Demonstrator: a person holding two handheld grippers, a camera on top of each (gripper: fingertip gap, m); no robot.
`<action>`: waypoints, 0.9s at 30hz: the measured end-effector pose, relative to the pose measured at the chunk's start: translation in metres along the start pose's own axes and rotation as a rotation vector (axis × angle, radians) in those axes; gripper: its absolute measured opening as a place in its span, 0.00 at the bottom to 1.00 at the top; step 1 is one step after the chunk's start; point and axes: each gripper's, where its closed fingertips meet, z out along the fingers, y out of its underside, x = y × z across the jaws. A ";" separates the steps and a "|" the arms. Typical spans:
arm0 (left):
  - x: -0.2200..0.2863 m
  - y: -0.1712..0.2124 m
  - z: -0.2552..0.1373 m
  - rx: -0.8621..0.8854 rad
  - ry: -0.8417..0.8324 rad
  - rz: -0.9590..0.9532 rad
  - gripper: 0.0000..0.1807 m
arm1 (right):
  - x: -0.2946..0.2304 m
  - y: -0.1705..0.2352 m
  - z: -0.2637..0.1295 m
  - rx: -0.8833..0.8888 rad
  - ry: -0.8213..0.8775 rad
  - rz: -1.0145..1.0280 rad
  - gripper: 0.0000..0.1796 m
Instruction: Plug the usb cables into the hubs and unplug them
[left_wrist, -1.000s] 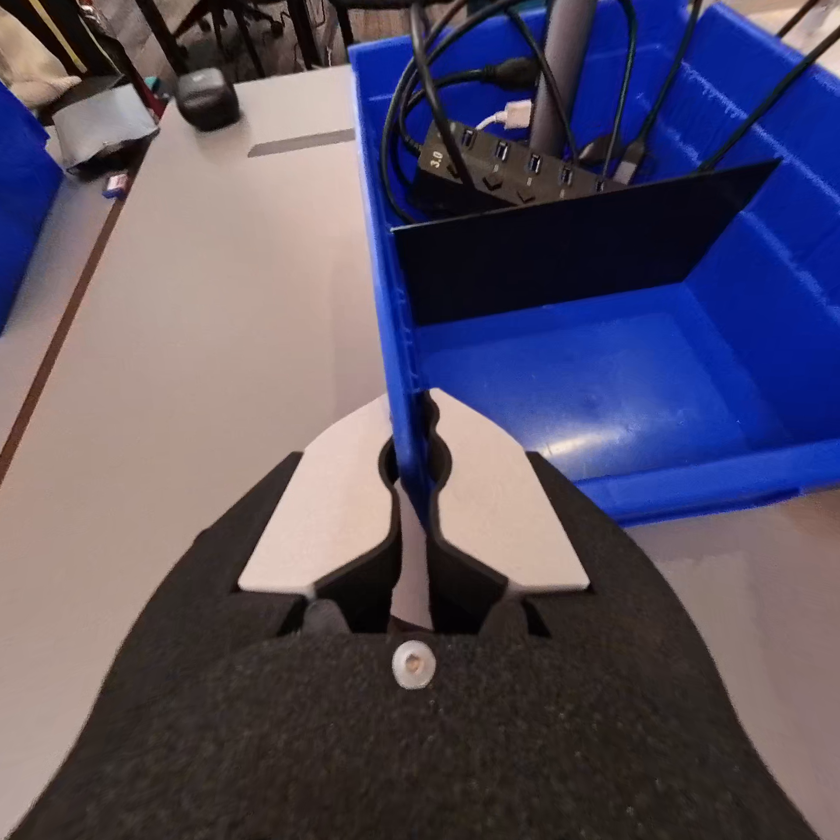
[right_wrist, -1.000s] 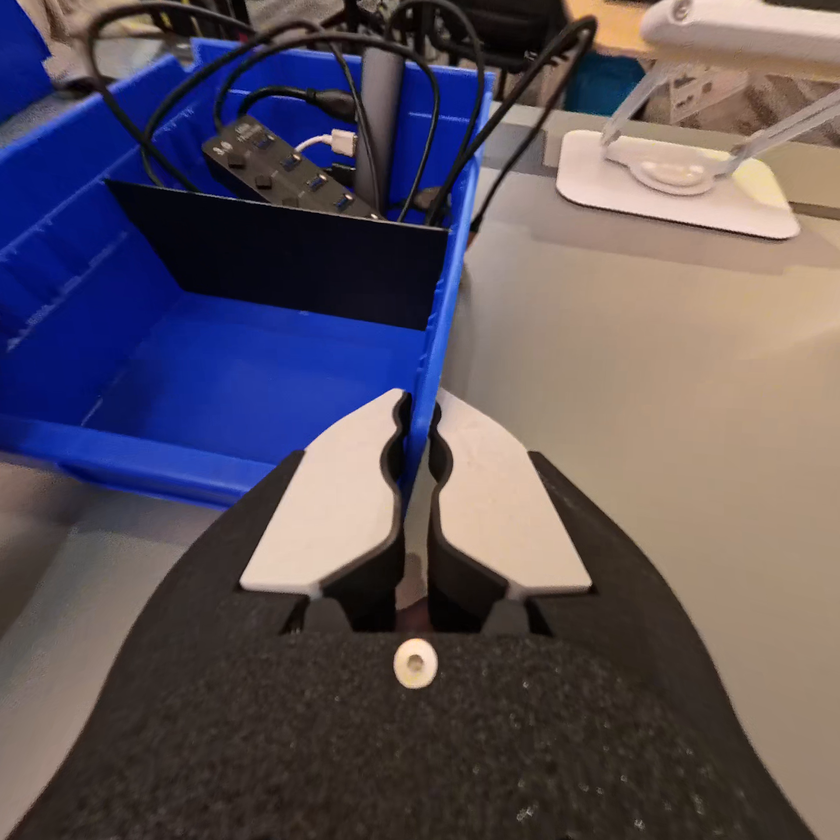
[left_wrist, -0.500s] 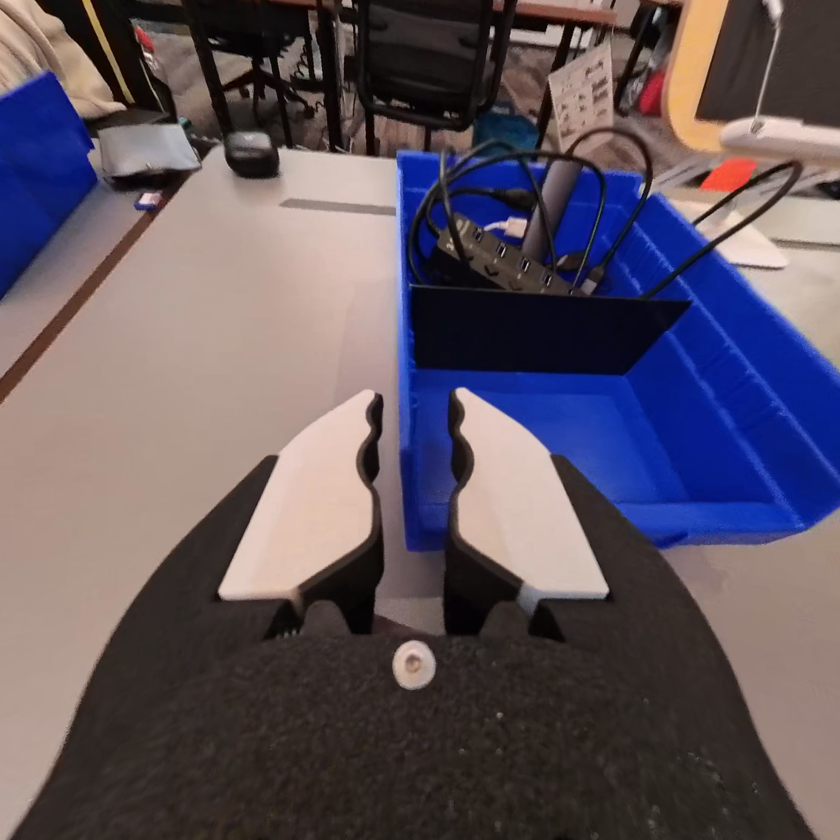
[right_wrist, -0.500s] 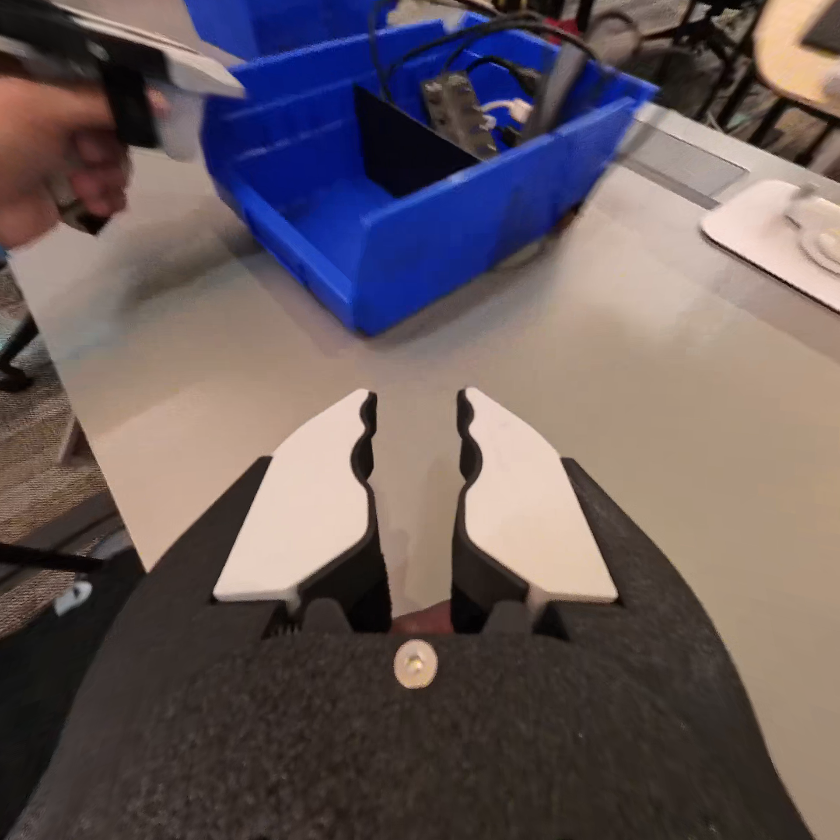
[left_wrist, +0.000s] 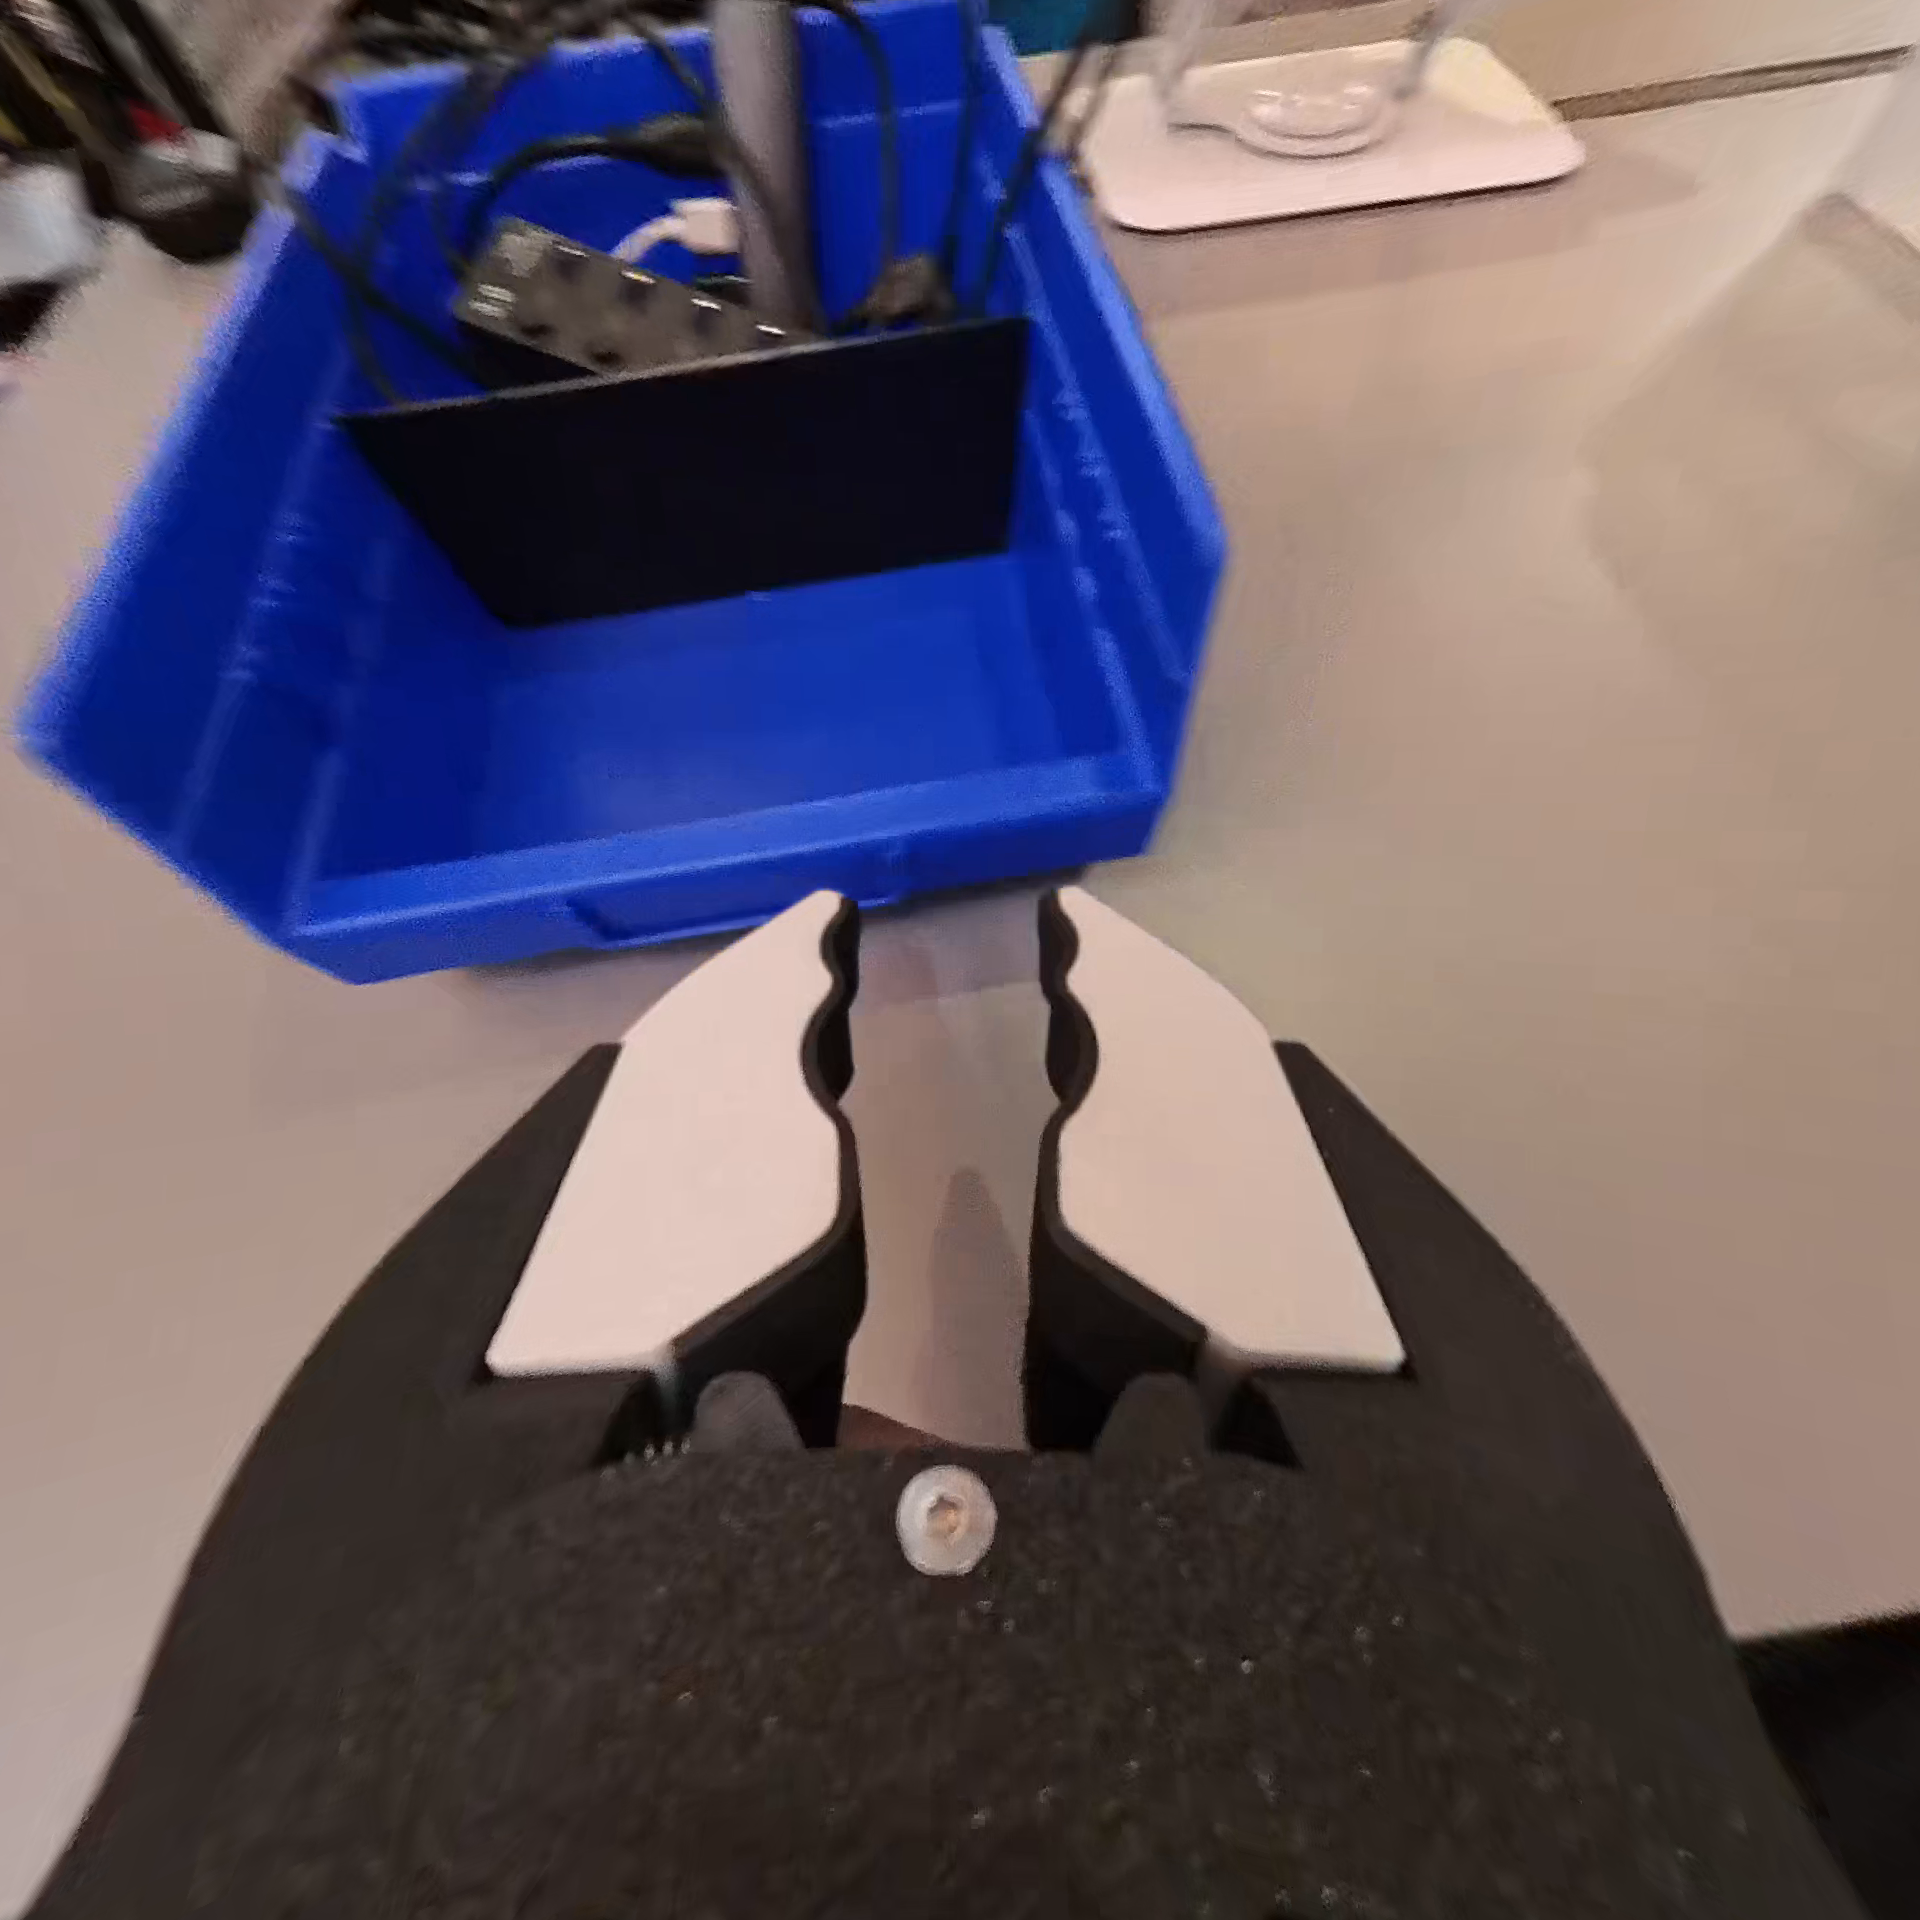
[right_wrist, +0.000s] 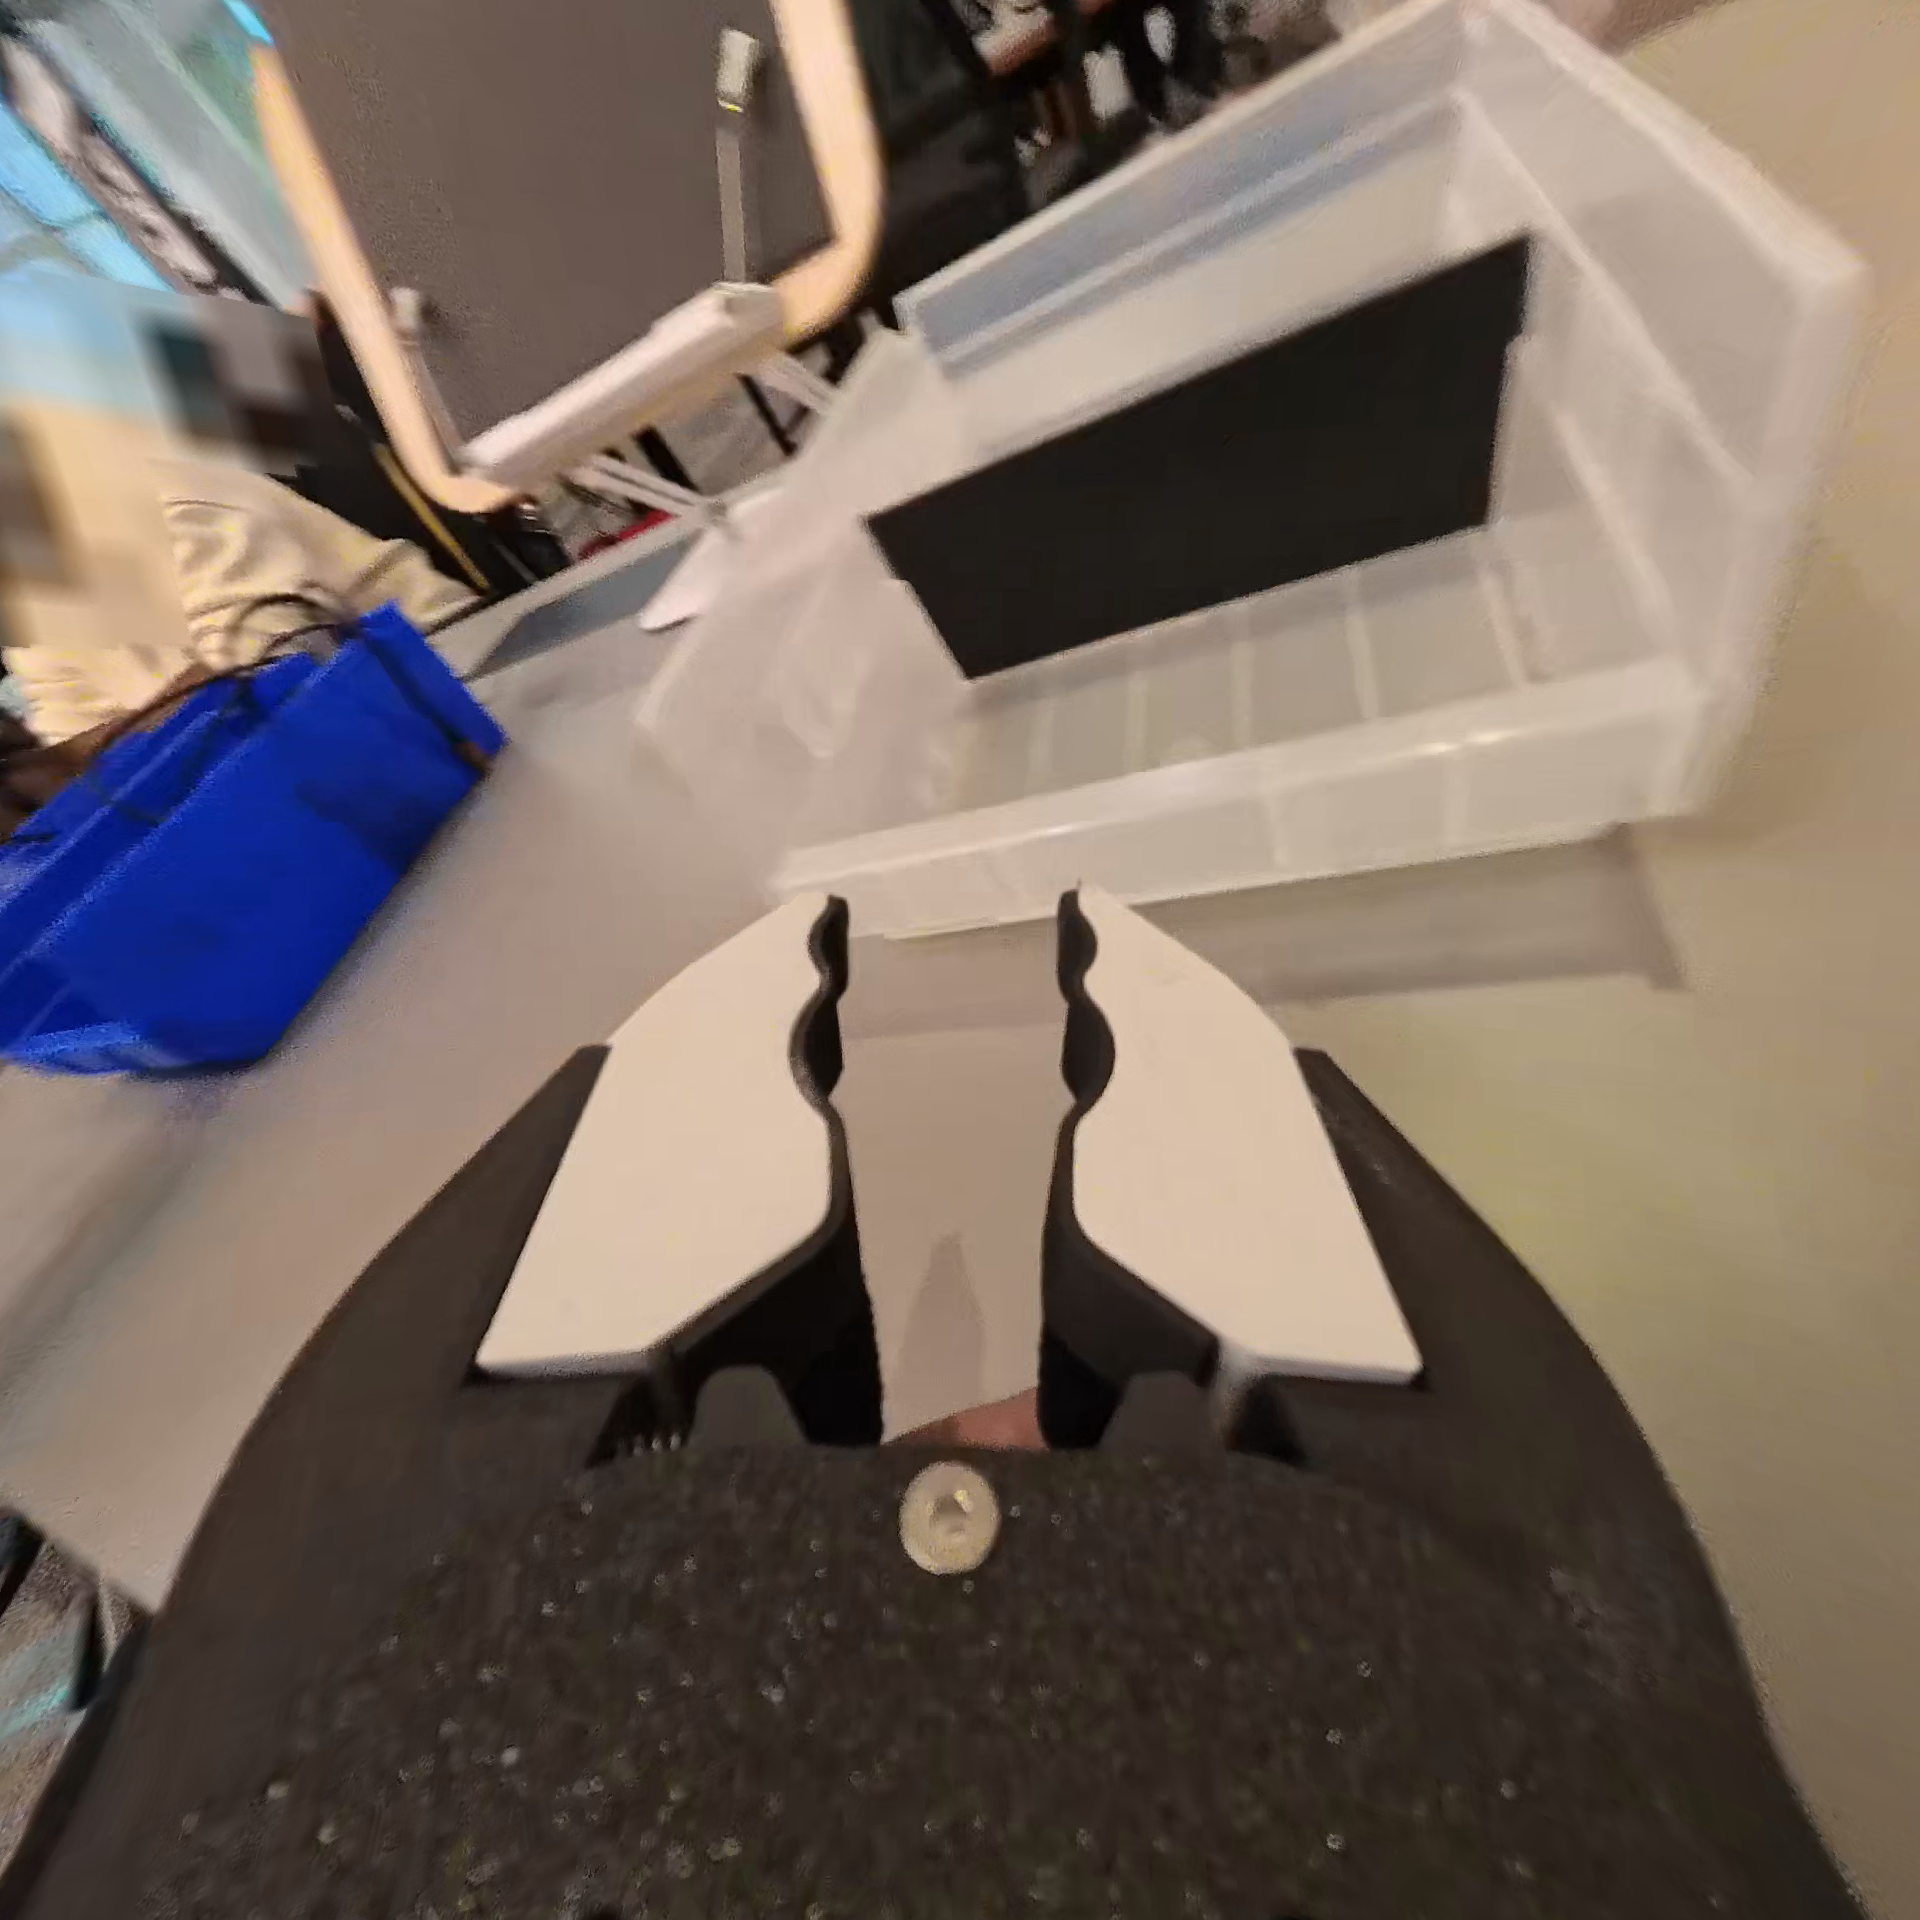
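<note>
While both views are smeared by motion, we see our left claw (left_wrist: 945, 914) parted and empty over the grey tabletop (left_wrist: 1507, 727), just short of the blue bin's (left_wrist: 727, 894) front wall. Behind the bin's dark divider (left_wrist: 707, 478), the black hub (left_wrist: 613, 312) lies among looping black cables (left_wrist: 374, 260). Our right claw (right_wrist: 951, 909) is likewise parted and empty, pointing at a clear bin (right_wrist: 1299, 821) with its own dark divider (right_wrist: 1205, 468); the blue bin sits off to its left.
</note>
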 end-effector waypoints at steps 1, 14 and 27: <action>0.012 0.002 0.002 0.001 0.062 -0.029 0.18 | 0.010 -0.001 0.001 -0.014 0.025 0.003 0.22; 0.010 0.006 0.022 0.018 0.158 -0.079 0.20 | 0.028 0.005 -0.004 -0.051 0.231 -0.144 0.19; 0.003 0.003 0.024 0.039 0.209 -0.192 0.21 | -0.001 0.021 0.007 -0.093 0.194 -0.269 0.17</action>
